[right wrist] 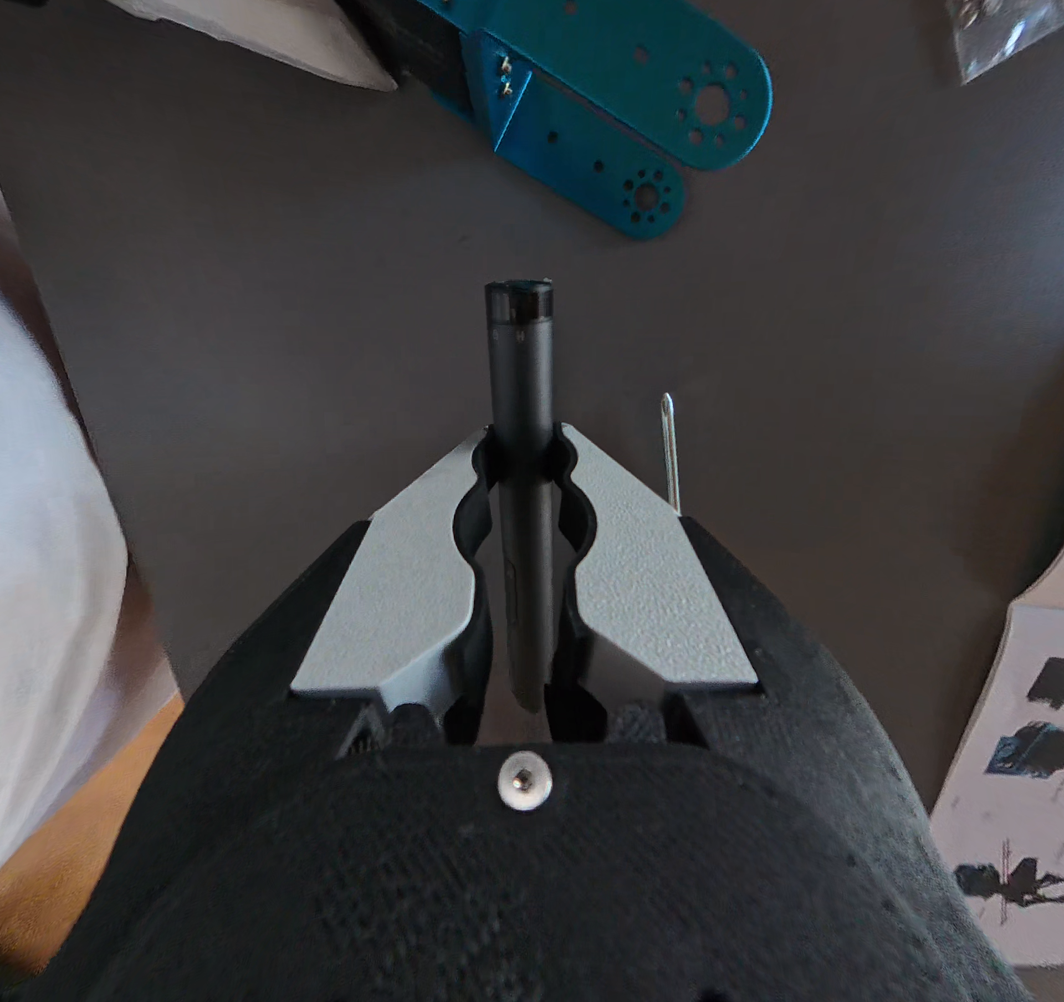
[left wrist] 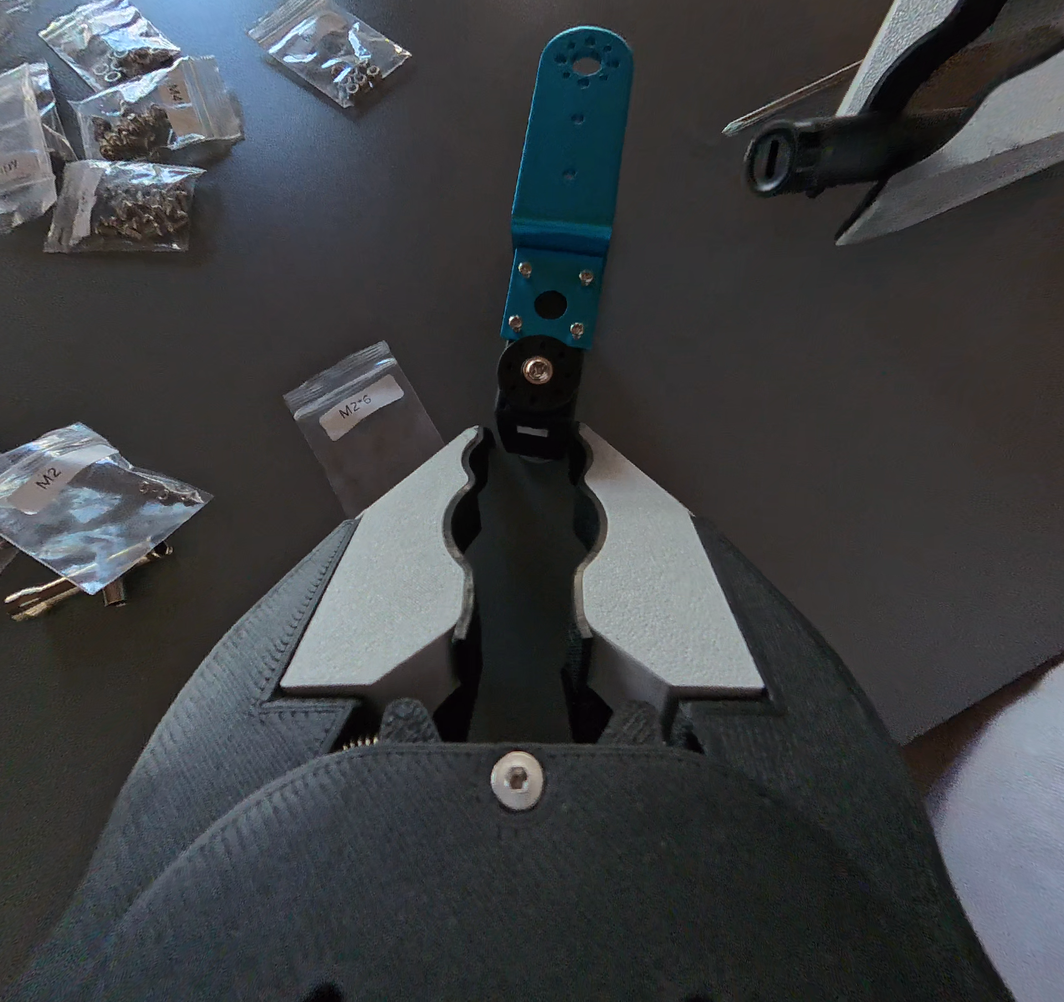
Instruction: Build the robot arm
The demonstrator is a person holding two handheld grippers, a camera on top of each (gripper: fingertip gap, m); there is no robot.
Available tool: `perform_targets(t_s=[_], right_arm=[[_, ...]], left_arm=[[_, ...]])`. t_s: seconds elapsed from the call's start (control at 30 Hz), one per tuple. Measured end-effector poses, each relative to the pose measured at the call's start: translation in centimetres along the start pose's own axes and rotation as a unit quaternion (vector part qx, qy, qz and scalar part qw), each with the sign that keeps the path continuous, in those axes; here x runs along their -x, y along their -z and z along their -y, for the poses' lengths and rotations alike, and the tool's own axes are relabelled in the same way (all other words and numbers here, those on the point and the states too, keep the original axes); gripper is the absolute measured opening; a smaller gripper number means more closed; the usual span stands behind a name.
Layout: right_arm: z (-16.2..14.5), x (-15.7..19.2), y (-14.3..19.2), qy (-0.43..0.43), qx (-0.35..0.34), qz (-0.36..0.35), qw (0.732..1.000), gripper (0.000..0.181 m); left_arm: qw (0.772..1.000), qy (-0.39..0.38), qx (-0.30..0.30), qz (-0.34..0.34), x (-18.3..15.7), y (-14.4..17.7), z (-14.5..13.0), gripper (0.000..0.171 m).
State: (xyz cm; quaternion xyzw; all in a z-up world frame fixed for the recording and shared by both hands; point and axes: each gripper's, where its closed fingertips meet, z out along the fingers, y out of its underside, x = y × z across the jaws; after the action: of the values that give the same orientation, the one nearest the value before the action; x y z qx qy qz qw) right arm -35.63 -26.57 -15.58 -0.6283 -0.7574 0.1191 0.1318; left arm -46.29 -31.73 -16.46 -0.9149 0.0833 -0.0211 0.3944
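My left gripper (left wrist: 532, 439) is shut on a black servo (left wrist: 535, 393) that carries a blue metal bracket (left wrist: 567, 168); the bracket points away over the dark table. The servo's round black horn has a silver screw at its middle. My right gripper (right wrist: 521, 444) is shut on a dark grey electric screwdriver handle (right wrist: 518, 375), held upright with its open end forward. In the left wrist view the right gripper (left wrist: 898, 128) shows at the upper right with the screwdriver handle (left wrist: 777, 159). In the right wrist view the blue bracket (right wrist: 604, 76) lies at the top, with the left gripper's fingers (right wrist: 276, 24) beside it.
Several clear zip bags of screws and nuts (left wrist: 126, 128) lie at the left; two labelled bags (left wrist: 363, 416) (left wrist: 86, 508) lie nearer. A loose screwdriver bit (right wrist: 671, 450) lies right of my right gripper. A printed instruction sheet (right wrist: 1013, 773) lies at the right. A white sleeve (right wrist: 52, 542) shows at the left. My right fingertips sit around 12 cm from my left ones.
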Motion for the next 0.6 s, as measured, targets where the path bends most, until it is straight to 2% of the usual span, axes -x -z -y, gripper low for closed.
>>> perform_targets(t_s=[0.2,0.5,0.6], right_arm=[[0.3,1.6,-0.3,0.060,-0.092,0.029,0.994,0.019],[-0.7,0.7,-0.7,0.065,-0.163,0.041,0.984,0.018],[-0.8,0.5,-0.5,0.054,-0.185,0.051,0.980,0.020]], left_arm=[[0.999,0.028,-0.024,0.034,0.1,-0.5,0.5,0.030],[0.997,0.031,-0.024,0.073,0.6,-0.6,0.7,0.034],[0.995,0.034,-0.025,0.087,0.9,-0.5,0.6,0.042]])
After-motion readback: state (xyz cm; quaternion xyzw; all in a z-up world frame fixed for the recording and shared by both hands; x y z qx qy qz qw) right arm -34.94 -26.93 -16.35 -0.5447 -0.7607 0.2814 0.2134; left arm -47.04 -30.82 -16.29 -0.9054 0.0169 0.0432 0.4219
